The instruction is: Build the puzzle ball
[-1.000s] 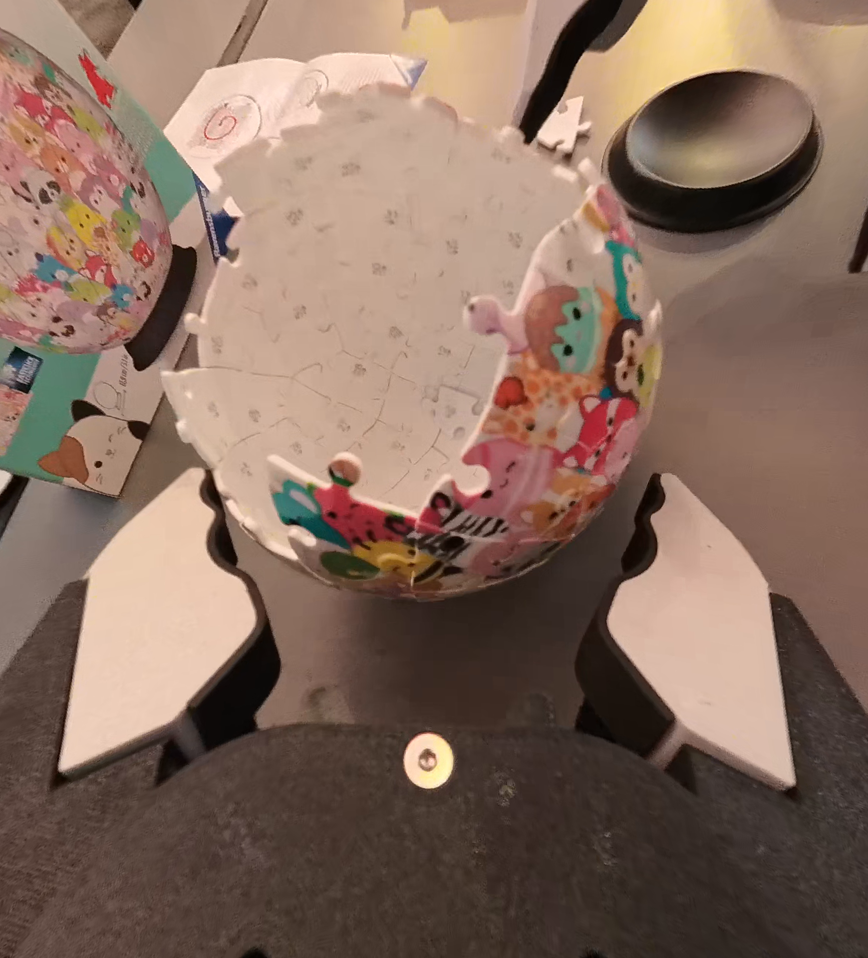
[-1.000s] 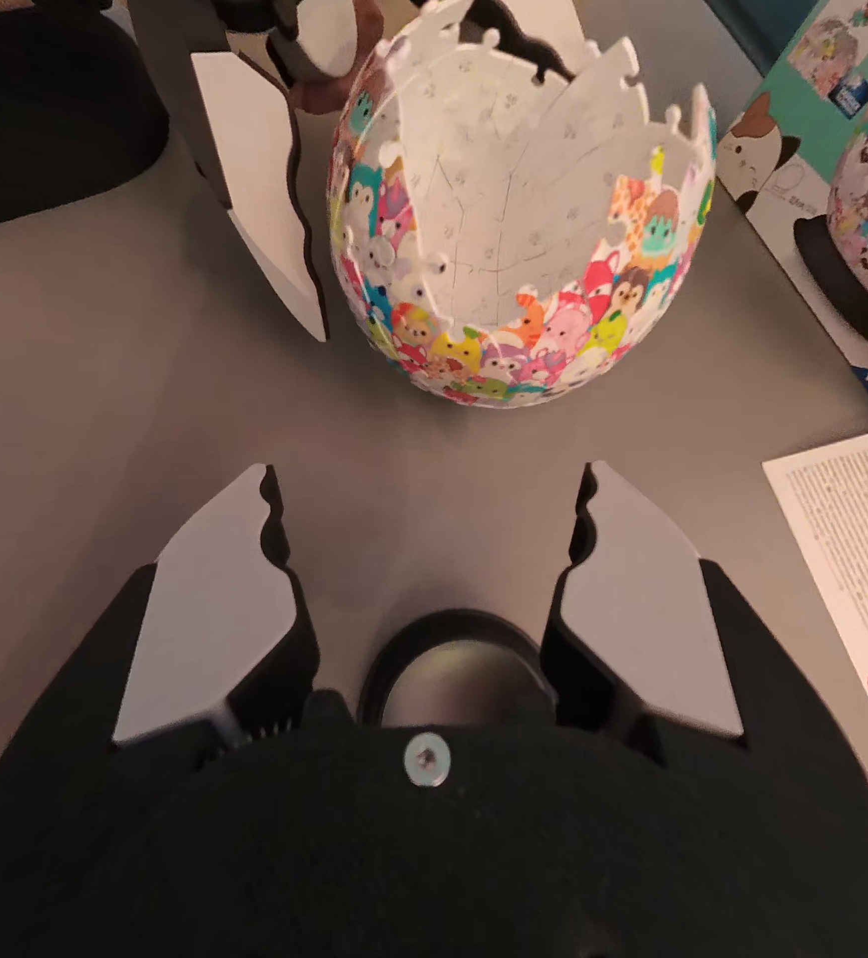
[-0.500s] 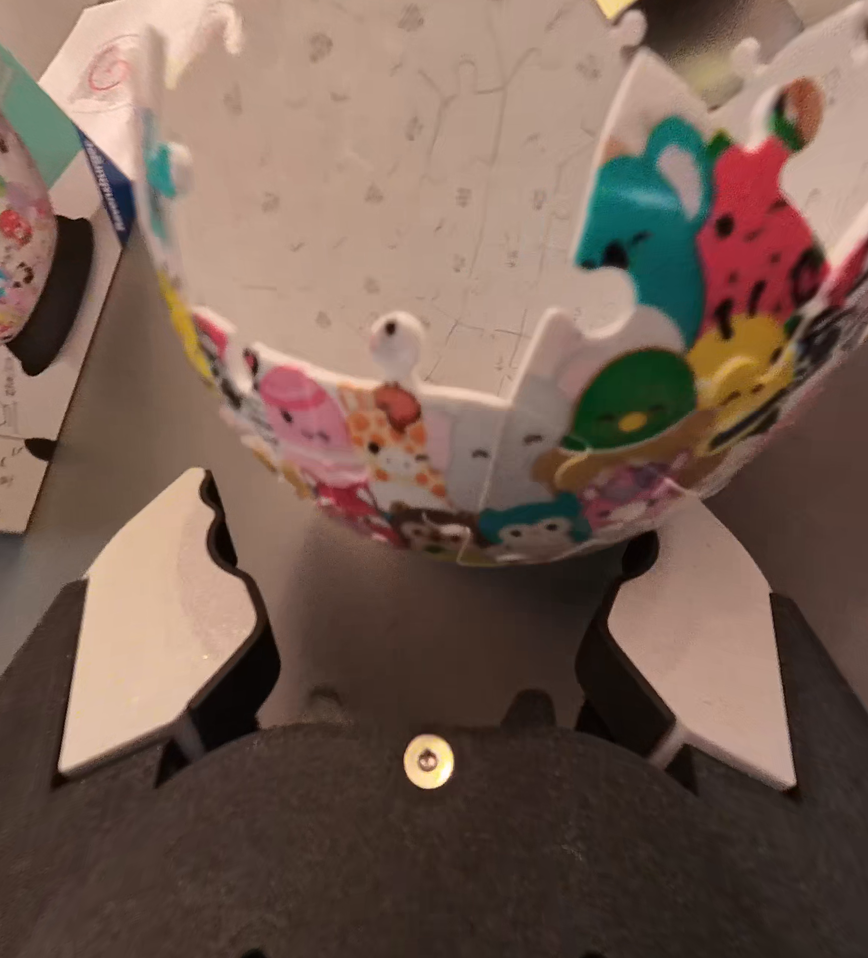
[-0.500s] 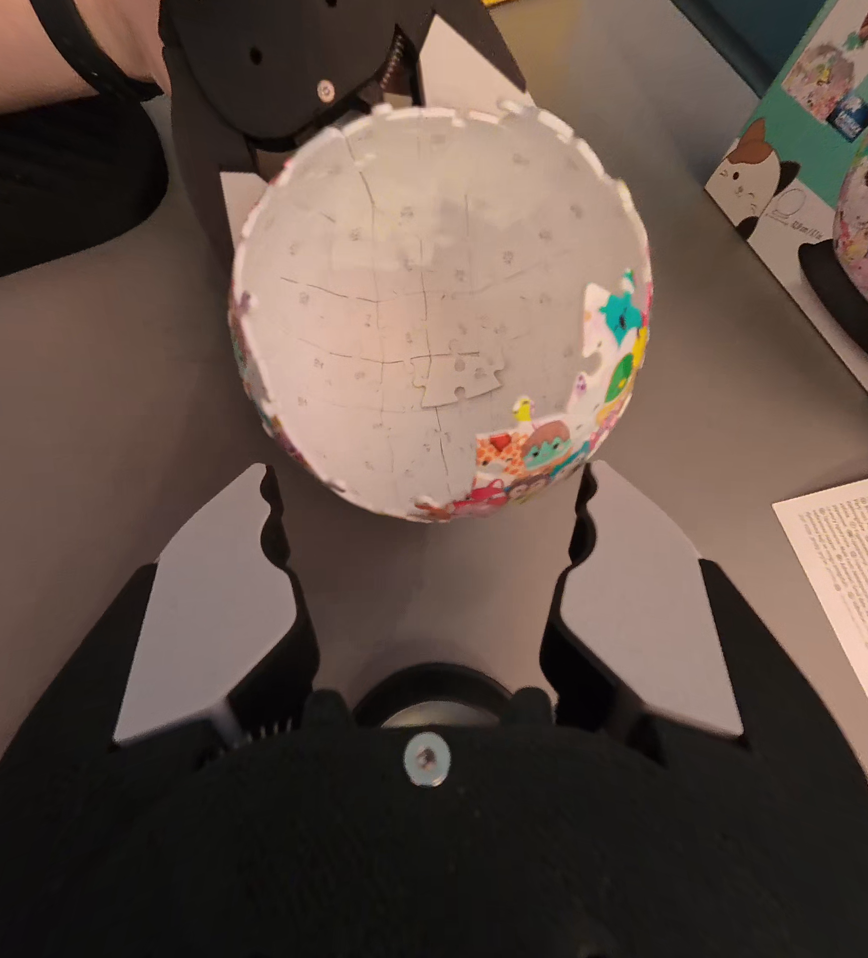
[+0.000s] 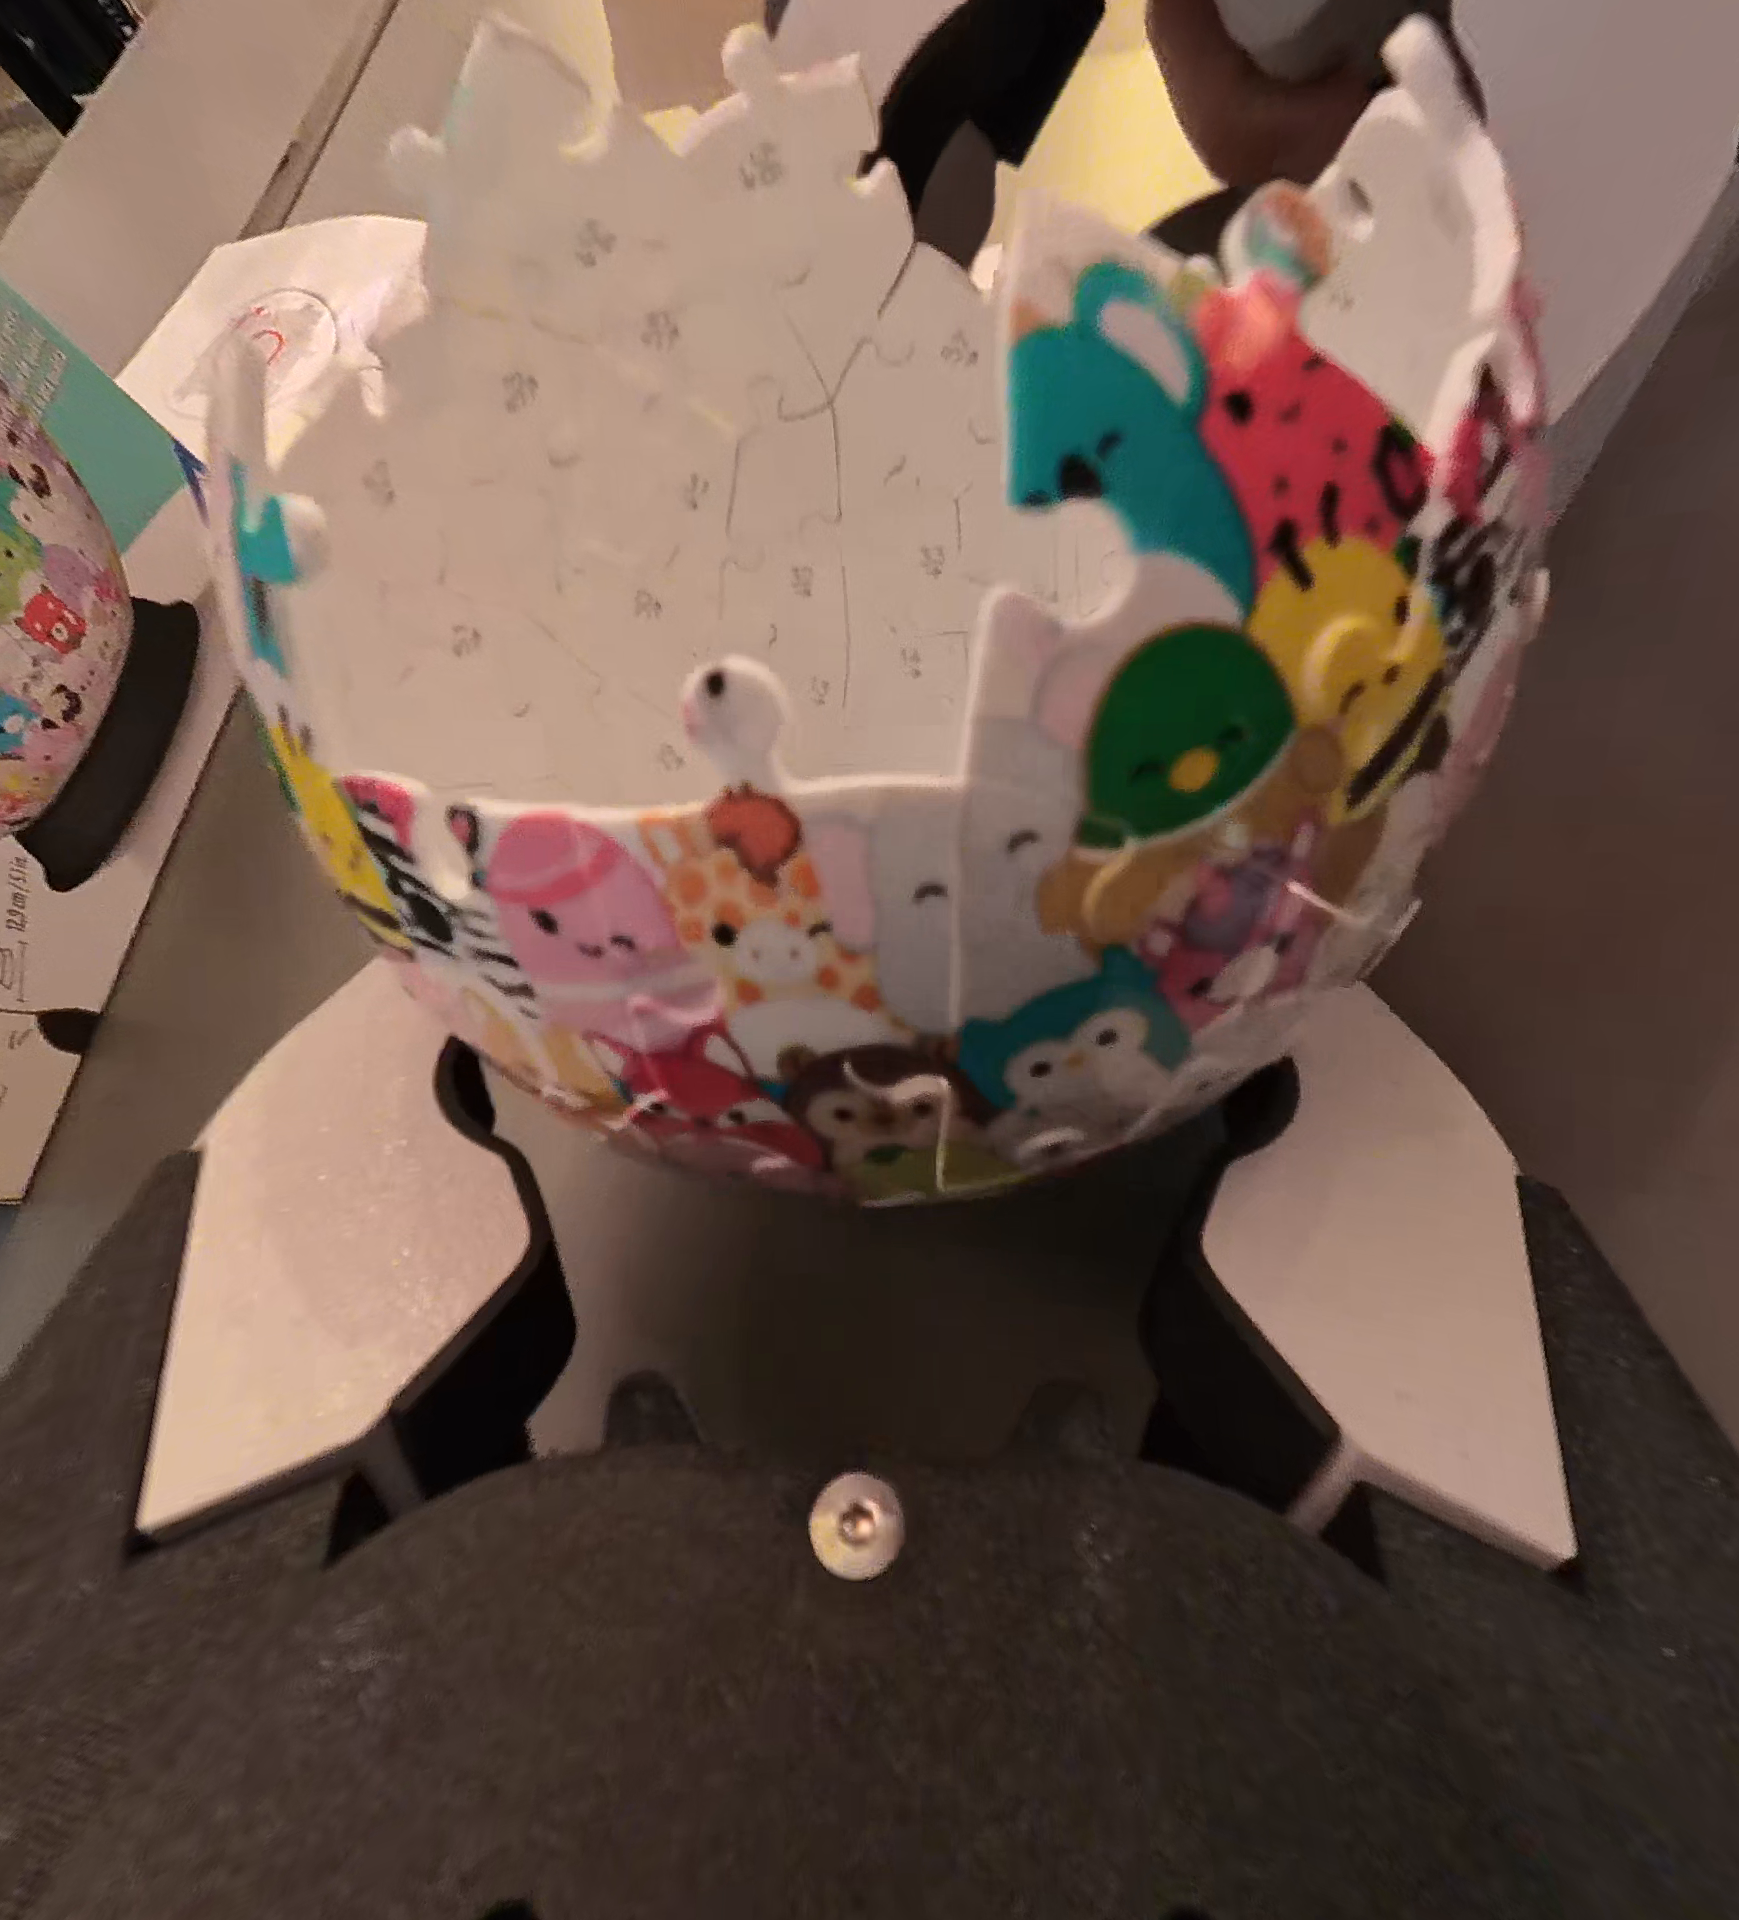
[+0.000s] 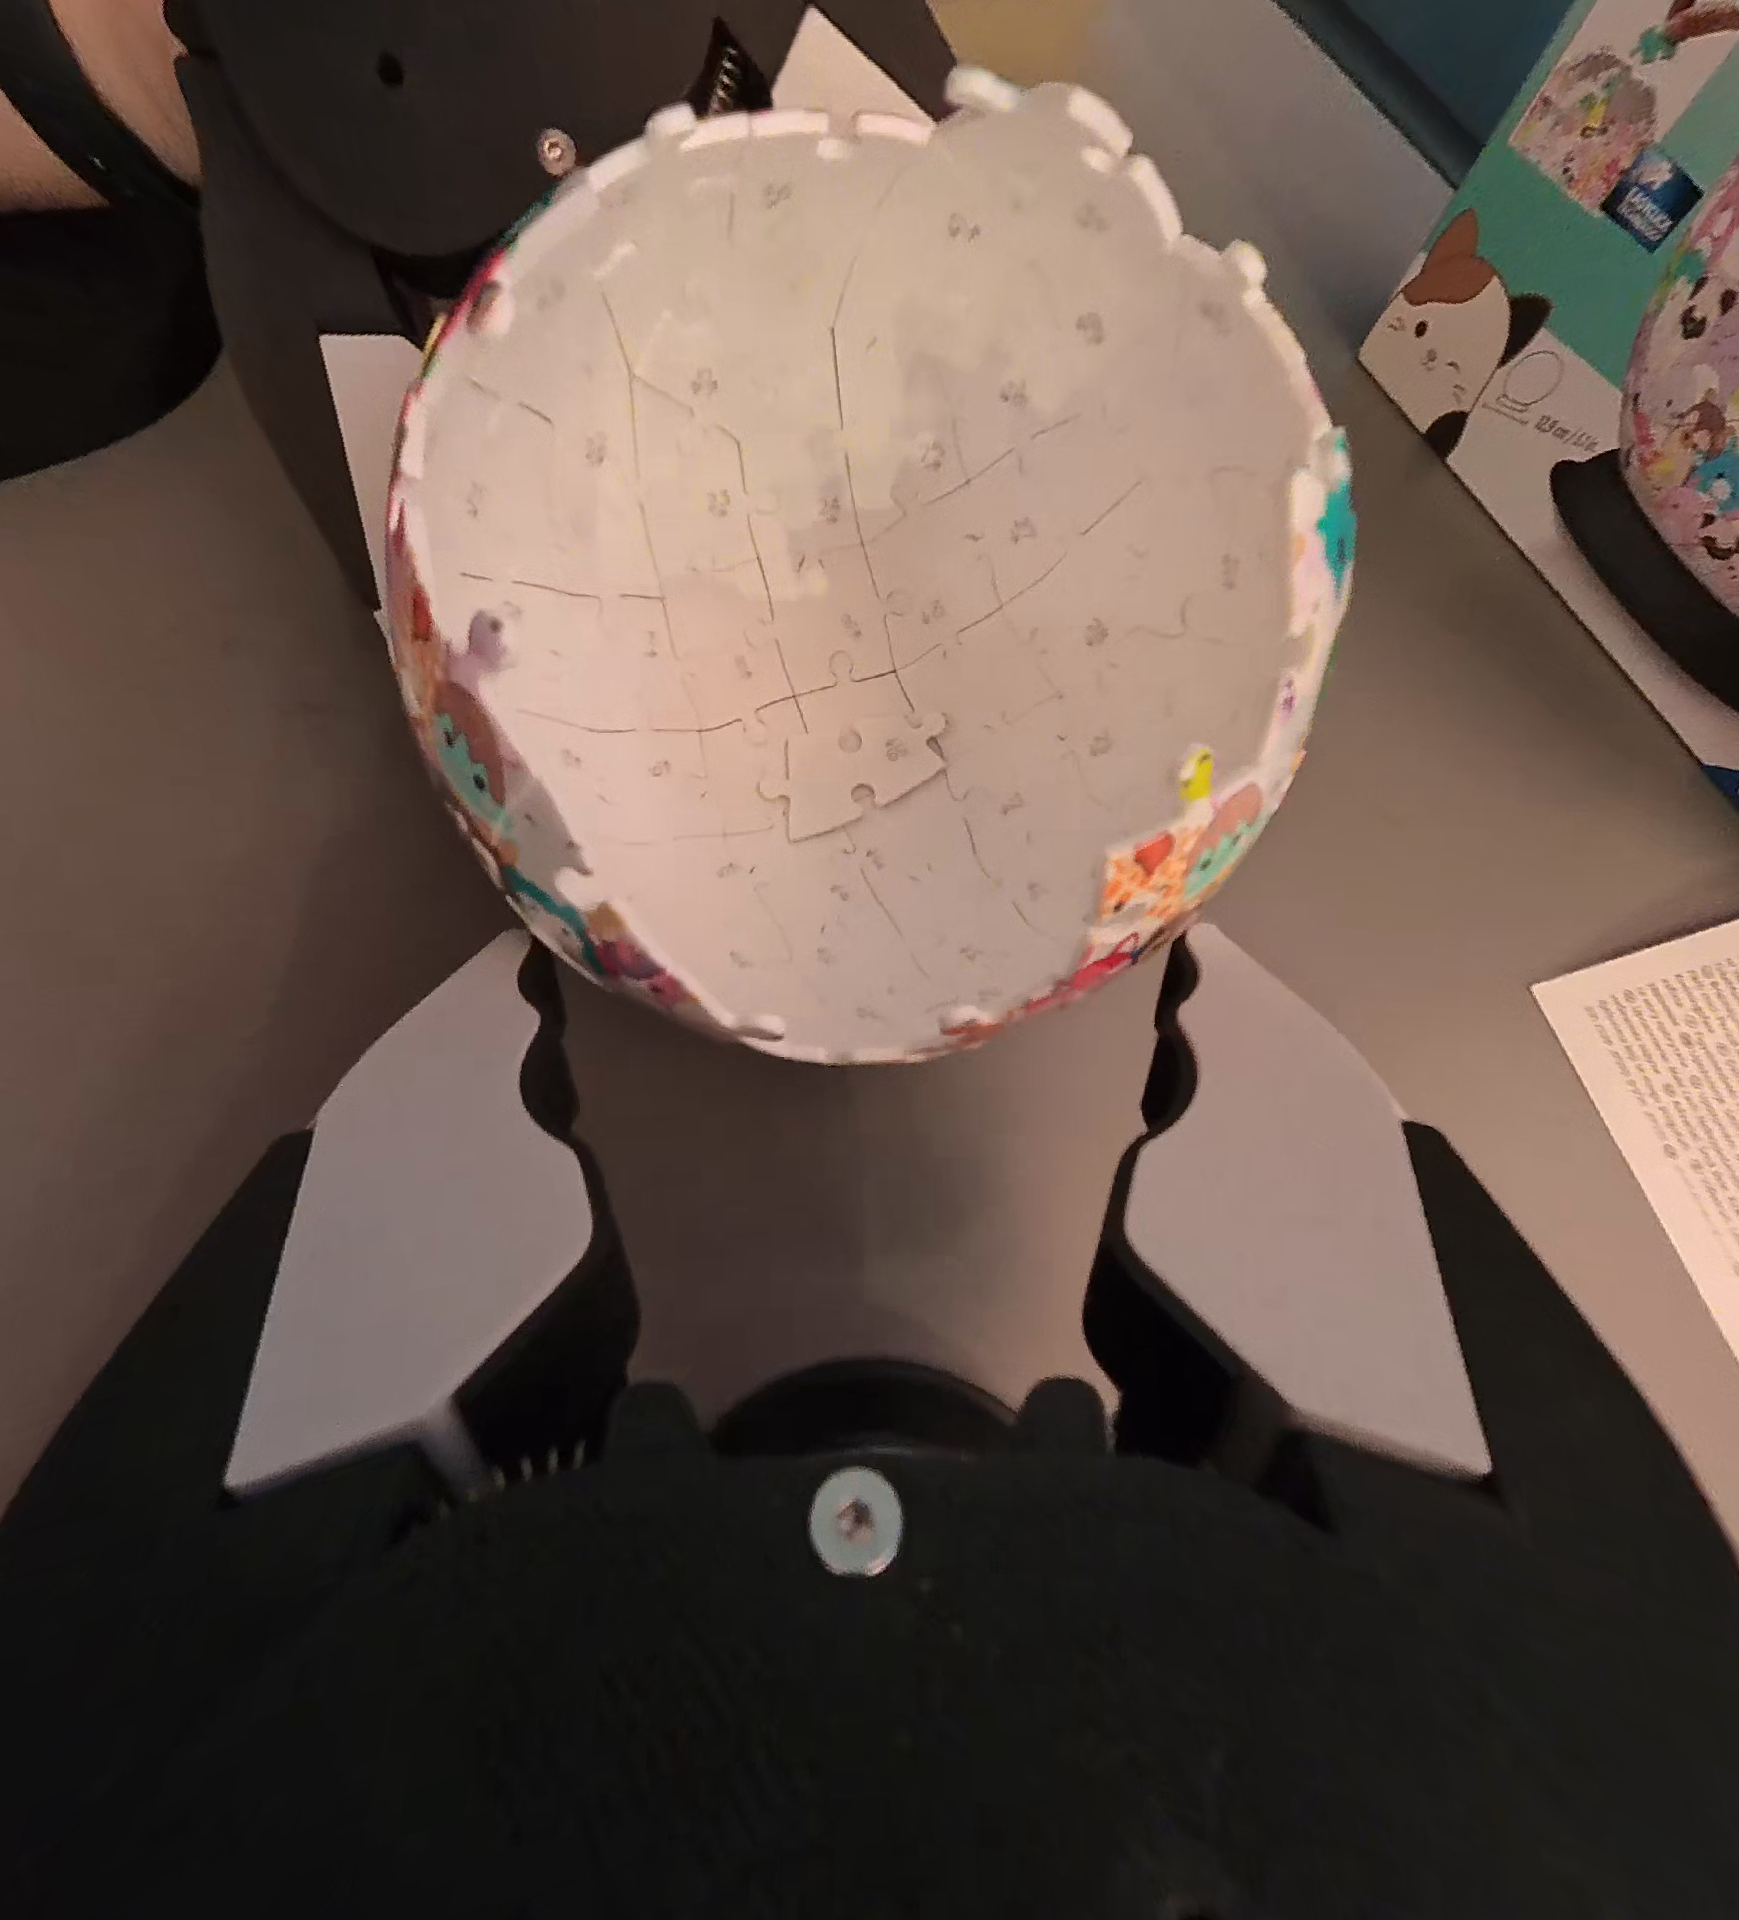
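**Half a shell built, the top of the ball open**

Roughly half of the puzzle ball [image 5: 792,582] is together, by my reckoning: a deep bowl of locked pieces with a ragged, toothed rim and no cap.

Nearest in the left wrist view, the left tongs [image 5: 870,1081] are spread wide, with the shell's rounded underside lodged between the two tips. It looks to touch both, but I cannot tell whether they pinch it or only cradle it. From here I get the printed outside, with cartoon animals in pink, teal and green, and past the low front edge the white numbered backs of the far wall. Further left stands the puzzle box [image 5: 3,727], with a sheet of paper [image 5: 293,312] behind it.

The right wrist view gives what that one hides. The right tongs [image 6: 849,966] are wide apart and hold nothing, and the shell's lower rim sits just at their tips. The shell is tipped with its mouth toward this camera, so I see straight into it: one loose piece [image 6: 860,779] lies on the inner wall, not locked in. Beyond it is the left tongs' black body, a forearm [image 6: 34,125] at the far corner, and on the grey worktop [image 6: 169,831] to the right a printed leaflet [image 6: 1717,1143].

What is left, I judge: seat that loose piece, then close the upper half. I see no other spare pieces.
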Tool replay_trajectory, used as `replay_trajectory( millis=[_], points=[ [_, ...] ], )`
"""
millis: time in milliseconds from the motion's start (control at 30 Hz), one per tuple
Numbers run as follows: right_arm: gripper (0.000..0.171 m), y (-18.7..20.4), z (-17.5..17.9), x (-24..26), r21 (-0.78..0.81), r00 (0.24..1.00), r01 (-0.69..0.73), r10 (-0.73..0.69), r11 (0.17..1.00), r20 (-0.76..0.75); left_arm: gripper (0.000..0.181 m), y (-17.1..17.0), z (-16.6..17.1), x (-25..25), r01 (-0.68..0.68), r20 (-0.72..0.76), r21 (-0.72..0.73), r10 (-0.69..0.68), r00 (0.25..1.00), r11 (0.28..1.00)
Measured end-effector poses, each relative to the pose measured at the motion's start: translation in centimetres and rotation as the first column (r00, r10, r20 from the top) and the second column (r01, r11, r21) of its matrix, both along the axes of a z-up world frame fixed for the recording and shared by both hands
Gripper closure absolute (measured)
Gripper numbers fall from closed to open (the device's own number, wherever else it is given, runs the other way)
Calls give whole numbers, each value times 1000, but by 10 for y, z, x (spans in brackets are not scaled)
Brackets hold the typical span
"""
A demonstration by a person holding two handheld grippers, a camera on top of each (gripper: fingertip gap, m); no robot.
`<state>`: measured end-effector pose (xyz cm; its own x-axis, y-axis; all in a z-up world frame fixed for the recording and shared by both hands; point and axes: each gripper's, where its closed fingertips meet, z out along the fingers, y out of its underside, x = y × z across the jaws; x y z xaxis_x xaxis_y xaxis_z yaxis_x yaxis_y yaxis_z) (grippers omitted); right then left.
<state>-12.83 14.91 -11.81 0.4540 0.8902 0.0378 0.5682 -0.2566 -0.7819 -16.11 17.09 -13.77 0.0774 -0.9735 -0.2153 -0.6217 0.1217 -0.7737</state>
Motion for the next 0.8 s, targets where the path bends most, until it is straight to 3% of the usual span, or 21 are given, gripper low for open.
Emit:
replay_trajectory(
  millis=[133,500,667,800],
  points=[
    [62,8,-1,5,39,1000,-1,1,999,0,36,5,5,0,4,32,35,-5,999,999],
    [61,20,5,-7,225,992,-130,127,966,26,41,15,13,-7,6,64,176,-17,998,984],
    [60,29,1,-9,240,991,-135,128,961,47,42,18,15,-7,-11,90,144,-2,996,989],
    [60,21,7,-12,147,989,-129,138,981,-52,42,7,17,-7,-9,104,-16,10,995,1000]
  ],
)
